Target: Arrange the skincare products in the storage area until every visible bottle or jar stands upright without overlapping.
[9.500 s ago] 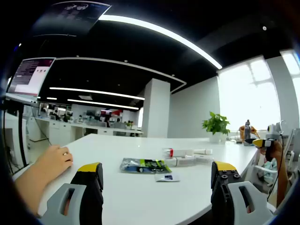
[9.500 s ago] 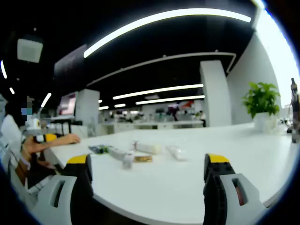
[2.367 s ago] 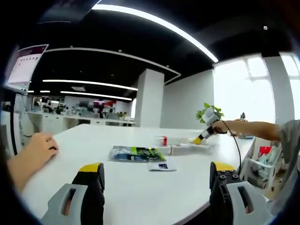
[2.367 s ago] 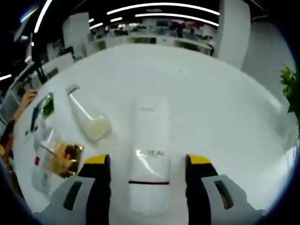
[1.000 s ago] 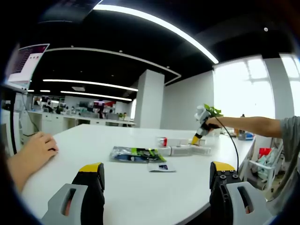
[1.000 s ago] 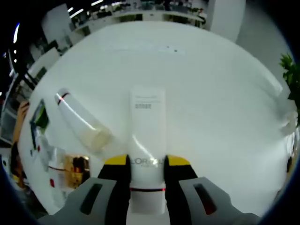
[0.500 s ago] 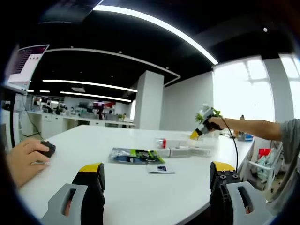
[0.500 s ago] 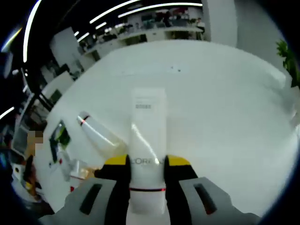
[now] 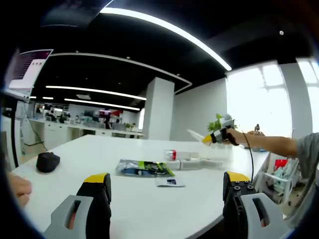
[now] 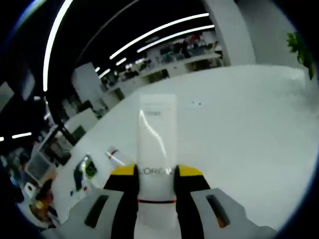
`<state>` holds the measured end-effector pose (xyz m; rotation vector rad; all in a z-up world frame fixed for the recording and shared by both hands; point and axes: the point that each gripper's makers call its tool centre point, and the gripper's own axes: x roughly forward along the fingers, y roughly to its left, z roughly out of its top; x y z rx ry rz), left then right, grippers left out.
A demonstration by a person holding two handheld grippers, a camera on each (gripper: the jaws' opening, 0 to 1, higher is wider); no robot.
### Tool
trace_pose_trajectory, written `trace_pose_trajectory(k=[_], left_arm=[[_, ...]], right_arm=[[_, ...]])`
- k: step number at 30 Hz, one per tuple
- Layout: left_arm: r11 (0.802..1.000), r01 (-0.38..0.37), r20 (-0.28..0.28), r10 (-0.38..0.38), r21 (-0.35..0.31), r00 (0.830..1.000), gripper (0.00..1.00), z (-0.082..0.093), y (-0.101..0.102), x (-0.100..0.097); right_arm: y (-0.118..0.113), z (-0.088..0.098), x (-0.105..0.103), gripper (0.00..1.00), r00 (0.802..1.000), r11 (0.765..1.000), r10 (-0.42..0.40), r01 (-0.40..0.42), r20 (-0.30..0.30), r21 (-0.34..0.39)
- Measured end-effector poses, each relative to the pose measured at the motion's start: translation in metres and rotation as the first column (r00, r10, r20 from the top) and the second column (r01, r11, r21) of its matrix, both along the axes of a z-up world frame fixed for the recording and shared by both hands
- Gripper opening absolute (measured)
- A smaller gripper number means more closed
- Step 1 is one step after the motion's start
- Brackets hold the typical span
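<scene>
A white L'Oreal tube is clamped between the yellow-tipped jaws of my right gripper and held off the white table. In the left gripper view that right gripper hangs above the table's far right side, the white tube sticking out to its left. Below it lie a red-capped tube, white tubes, a green-blue sachet and a small sachet. My left gripper stands open at the table's near edge, nothing between its jaws.
A black mouse rests on the table's left side, with a person's hand near the bottom left. A monitor hangs at upper left. A green plant stands beyond the table. A clear tube with a red band and a green sachet lie below left.
My right gripper closed on the white tube and lifted it off the table, tilting upward. In the left gripper view the person's hand drew back from the mouse.
</scene>
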<state>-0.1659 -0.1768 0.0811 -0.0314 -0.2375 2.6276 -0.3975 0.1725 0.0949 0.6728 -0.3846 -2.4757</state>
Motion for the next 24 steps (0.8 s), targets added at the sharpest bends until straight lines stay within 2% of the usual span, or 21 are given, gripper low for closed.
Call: trace_pose_trajectory(k=[2, 3, 6, 7, 9, 12, 13, 14, 15, 17, 20, 24], left_arm=[[1.000, 0.002, 0.000, -0.002, 0.000, 1.000, 0.96, 0.000, 0.001, 0.000], [1.000, 0.004, 0.001, -0.004, -0.001, 1.000, 0.96, 0.000, 0.001, 0.000], [1.000, 0.004, 0.000, -0.004, 0.000, 1.000, 0.96, 0.000, 0.002, 0.000], [1.000, 0.004, 0.000, -0.004, 0.000, 1.000, 0.96, 0.000, 0.002, 0.000], [1.000, 0.003, 0.000, -0.003, 0.000, 1.000, 0.96, 0.000, 0.001, 0.000], [1.000, 0.003, 0.002, -0.003, 0.000, 1.000, 0.96, 0.000, 0.002, -0.001], [1.000, 0.003, 0.003, -0.003, 0.000, 1.000, 0.96, 0.000, 0.002, -0.001], [1.000, 0.003, 0.003, -0.003, 0.000, 1.000, 0.96, 0.000, 0.002, -0.001], [1.000, 0.006, 0.004, -0.006, 0.000, 1.000, 0.96, 0.000, 0.004, -0.001], [1.000, 0.009, 0.005, -0.009, 0.000, 1.000, 0.96, -0.001, 0.006, -0.001], [1.000, 0.015, 0.007, -0.015, -0.003, 1.000, 0.96, -0.001, 0.009, -0.001], [1.000, 0.025, 0.012, -0.025, -0.006, 1.000, 0.96, -0.003, 0.013, -0.001]], right_arm=[[-0.002, 0.005, 0.002, 0.25, 0.999, 0.996, -0.002, -0.002, -0.044, -0.086], [-0.002, 0.009, 0.005, 0.25, 0.998, 0.986, -0.015, 0.005, -0.060, -0.167], [-0.002, 0.014, 0.009, 0.25, 0.996, 0.951, -0.039, 0.011, -0.085, -0.309], [0.001, 0.015, 0.012, 0.25, 0.993, 0.937, -0.056, 0.016, -0.105, -0.350], [0.004, 0.014, 0.015, 0.25, 0.986, 0.929, -0.084, 0.026, -0.144, -0.368], [0.010, 0.012, 0.022, 0.25, 0.965, 0.929, -0.146, 0.058, -0.219, -0.365], [0.025, 0.016, -0.011, 0.25, 0.962, 0.929, -0.158, 0.069, -0.221, -0.364], [0.030, 0.018, -0.019, 0.25, 0.957, 0.930, -0.167, 0.074, -0.235, -0.359], [0.034, 0.023, -0.024, 0.25, 0.943, 0.932, -0.177, 0.068, -0.283, -0.356], [0.037, 0.028, -0.027, 0.26, 0.920, 0.932, -0.198, 0.069, -0.338, -0.356], [0.041, 0.032, -0.031, 0.26, 0.888, 0.956, -0.208, 0.095, -0.410, -0.278], [0.032, 0.031, -0.030, 0.26, 0.850, 0.988, -0.147, 0.100, -0.506, -0.120]])
